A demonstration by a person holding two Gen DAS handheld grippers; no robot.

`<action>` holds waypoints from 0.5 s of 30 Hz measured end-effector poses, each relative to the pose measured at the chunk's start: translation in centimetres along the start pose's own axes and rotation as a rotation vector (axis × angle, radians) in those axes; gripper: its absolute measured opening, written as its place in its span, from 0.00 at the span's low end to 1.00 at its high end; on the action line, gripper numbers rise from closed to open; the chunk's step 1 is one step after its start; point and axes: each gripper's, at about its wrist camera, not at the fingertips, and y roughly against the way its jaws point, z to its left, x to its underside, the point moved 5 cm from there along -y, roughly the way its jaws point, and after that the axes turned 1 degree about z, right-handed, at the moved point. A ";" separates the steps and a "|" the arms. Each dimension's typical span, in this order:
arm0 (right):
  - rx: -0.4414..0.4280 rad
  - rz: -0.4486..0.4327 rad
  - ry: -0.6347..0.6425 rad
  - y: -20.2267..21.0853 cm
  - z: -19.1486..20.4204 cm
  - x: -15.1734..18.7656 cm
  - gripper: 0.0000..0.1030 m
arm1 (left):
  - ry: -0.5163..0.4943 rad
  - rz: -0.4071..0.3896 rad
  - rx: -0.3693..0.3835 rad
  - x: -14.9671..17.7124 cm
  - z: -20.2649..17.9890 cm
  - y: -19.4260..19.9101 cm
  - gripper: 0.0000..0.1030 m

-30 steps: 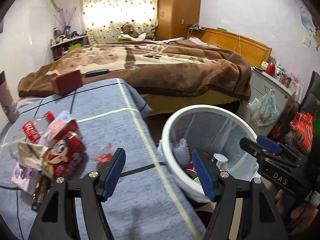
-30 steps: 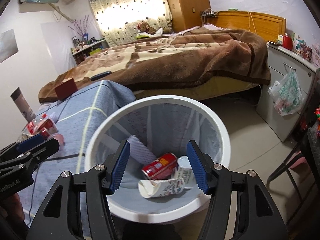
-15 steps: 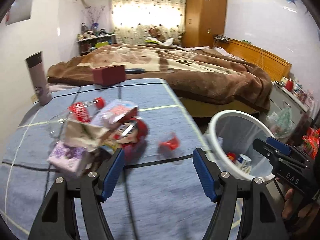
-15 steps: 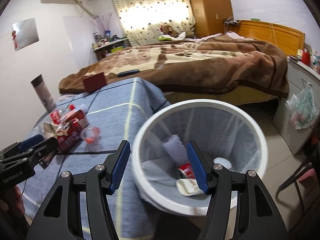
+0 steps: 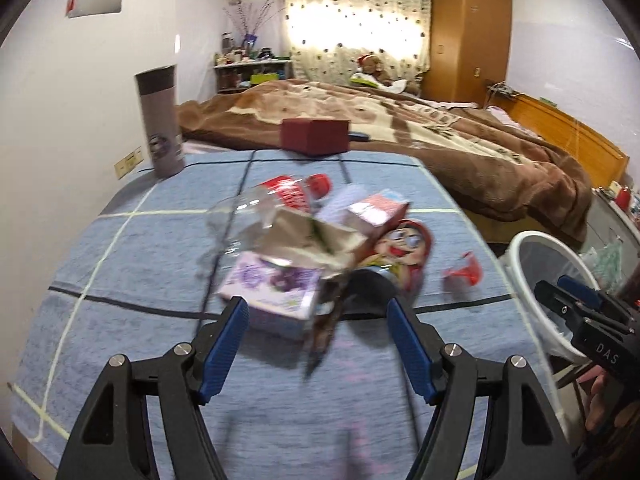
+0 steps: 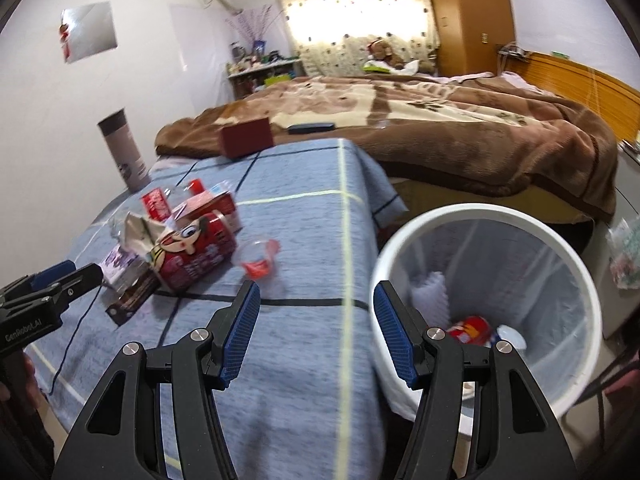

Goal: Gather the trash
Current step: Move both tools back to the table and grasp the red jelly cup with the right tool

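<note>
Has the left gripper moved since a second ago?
Yes. The left gripper swung away from the white bin, now at frame right, toward the trash pile; jaws opening, empty.

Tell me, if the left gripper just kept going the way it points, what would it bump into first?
Most likely the purple-and-white carton at the near edge of the trash pile, lying on the blue tablecloth. The left gripper is empty, its jaws opening, and aimed at that pile. The dark wrapper beside the carton may be equally close; depth is unclear.

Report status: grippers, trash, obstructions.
Left gripper empty, jaws opening, facing trash pile. Right gripper open, empty, beside bin. Nothing blocking.
</note>
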 end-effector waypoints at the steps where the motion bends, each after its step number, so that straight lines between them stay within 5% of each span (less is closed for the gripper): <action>1: -0.002 0.006 0.009 -0.2 0.3 0.0 0.59 | 0.008 0.006 -0.007 0.1 0.6 -0.2 0.72; 15: -0.012 0.120 0.130 -4.6 3.6 -0.2 0.59 | 0.013 0.088 0.016 0.8 2.9 -3.2 0.74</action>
